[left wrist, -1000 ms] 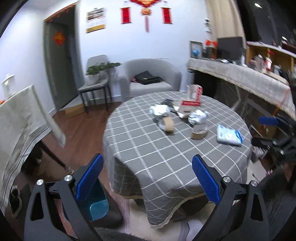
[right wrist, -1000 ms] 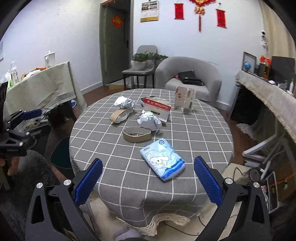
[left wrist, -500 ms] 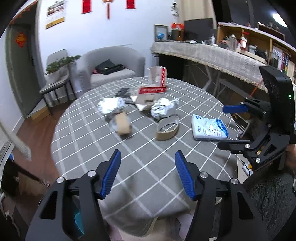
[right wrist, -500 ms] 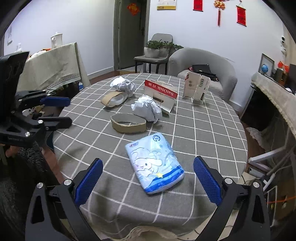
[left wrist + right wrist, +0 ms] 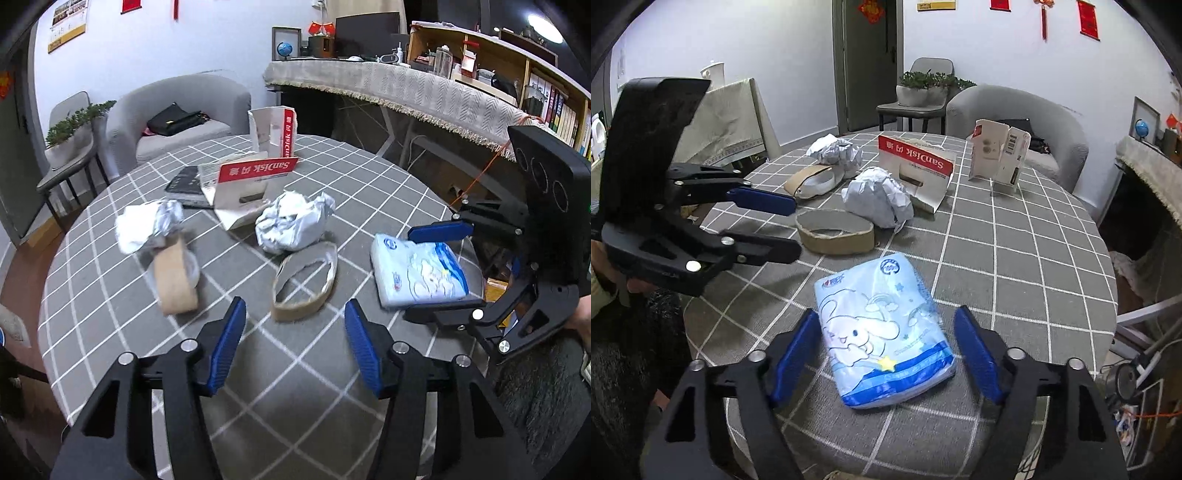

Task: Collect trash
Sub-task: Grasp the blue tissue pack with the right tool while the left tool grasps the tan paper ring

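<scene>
Blue pads of my right gripper (image 5: 886,363) straddle the tissue pack (image 5: 882,332) at the near edge of the table (image 5: 1034,258), jaws closing but not yet pressing it. Left gripper (image 5: 295,343), also closing on nothing, points at the cardboard ring (image 5: 304,282) just left of the pack (crumpled paper (image 5: 291,221) behind it). Pickup step, I judge; next, lower and squeeze.

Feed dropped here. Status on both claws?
Right claw closing around tissue pack, pads not touching. Left claw closing, empty, short of cardboard ring. Nothing blocking.
</scene>
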Demonstrator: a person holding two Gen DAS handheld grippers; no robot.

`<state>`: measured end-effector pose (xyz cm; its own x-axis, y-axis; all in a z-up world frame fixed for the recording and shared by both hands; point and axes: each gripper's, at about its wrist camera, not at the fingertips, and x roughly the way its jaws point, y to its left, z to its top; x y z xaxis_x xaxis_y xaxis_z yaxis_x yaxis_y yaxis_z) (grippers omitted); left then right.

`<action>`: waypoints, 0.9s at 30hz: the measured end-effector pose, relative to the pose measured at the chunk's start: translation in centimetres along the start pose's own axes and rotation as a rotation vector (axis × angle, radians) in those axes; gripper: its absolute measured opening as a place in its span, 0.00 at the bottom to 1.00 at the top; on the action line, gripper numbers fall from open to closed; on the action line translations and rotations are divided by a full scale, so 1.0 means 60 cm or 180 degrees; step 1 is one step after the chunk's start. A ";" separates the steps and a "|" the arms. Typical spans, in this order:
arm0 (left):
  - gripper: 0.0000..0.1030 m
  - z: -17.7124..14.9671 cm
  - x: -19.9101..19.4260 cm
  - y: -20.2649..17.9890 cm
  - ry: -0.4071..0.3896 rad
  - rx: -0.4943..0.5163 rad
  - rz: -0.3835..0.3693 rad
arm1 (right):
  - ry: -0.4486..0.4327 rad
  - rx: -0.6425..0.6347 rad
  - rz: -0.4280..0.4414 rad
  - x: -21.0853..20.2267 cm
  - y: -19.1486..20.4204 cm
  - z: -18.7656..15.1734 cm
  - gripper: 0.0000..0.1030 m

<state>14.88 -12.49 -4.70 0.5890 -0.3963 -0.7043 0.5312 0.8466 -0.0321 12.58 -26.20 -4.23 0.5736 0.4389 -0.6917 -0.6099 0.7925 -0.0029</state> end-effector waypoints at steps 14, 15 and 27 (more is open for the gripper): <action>0.52 0.018 0.026 0.005 0.0053 -0.0055 -0.0229 | -0.0065 0.0213 0.0092 -0.001 -0.012 0.005 0.52; 0.49 0.018 0.028 0.004 0.0060 -0.0053 -0.0243 | -0.0059 0.0233 0.0102 -0.001 -0.011 0.005 0.52; 0.38 0.005 0.005 0.020 -0.0044 -0.0174 -0.0141 | 0.0026 0.0139 0.0017 0.001 0.029 0.034 0.52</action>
<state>15.90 -11.69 -4.77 0.5741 -0.4382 -0.6916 0.5230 0.8462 -0.1020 12.67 -23.93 -2.78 0.5658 0.4398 -0.6975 -0.5882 0.8080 0.0324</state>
